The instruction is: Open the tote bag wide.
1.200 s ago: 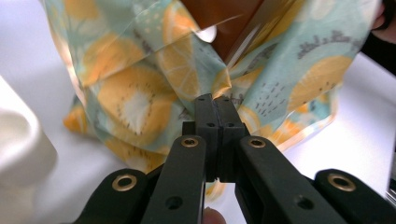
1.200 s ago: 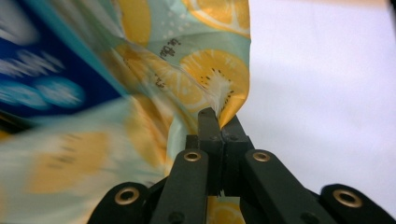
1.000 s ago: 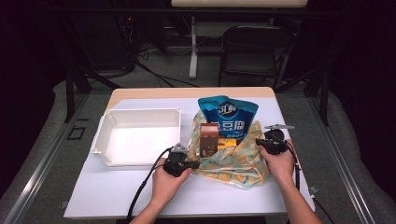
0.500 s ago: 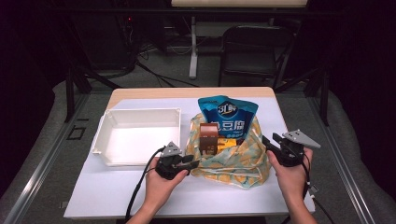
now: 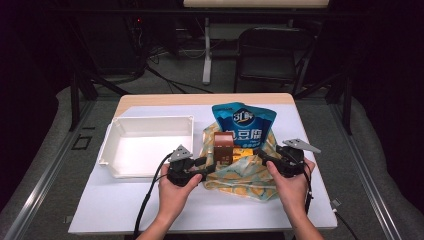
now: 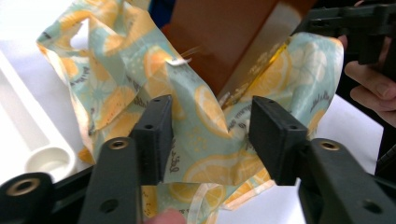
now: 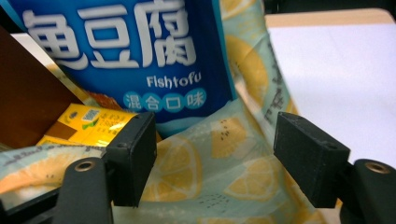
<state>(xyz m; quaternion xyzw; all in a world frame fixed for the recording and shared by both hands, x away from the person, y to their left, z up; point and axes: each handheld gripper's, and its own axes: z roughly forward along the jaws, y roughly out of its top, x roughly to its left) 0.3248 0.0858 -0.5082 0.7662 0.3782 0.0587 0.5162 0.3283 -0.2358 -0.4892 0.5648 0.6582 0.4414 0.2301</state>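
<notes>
A lemon-print cloth bag [image 5: 240,176] lies open at the table's middle. In it are a blue Fishtofu pouch [image 5: 244,122], a brown box [image 5: 223,144] and a yellow box [image 5: 241,156]. My left gripper [image 5: 212,163] is at the bag's left edge. Its jaws have just been opening, and a fold of the cloth [image 6: 205,158] lies loose between them, below the brown box [image 6: 219,42]. My right gripper [image 5: 260,153] is at the bag's right edge, its jaws also just opening. They stand wide over the cloth [image 7: 224,173], facing the pouch [image 7: 130,46] and yellow box [image 7: 88,121].
A white plastic tray [image 5: 112,150] sits on the table's left half, close to my left hand. Bare white tabletop [image 5: 310,200] lies in front of and to the right of the bag. A dark chair [image 5: 267,55] stands beyond the table's far edge.
Both grippers were shut at the bag's edges and now stand open off the cloth. The right hand swung out to the right and lifted; the left rose a little.
</notes>
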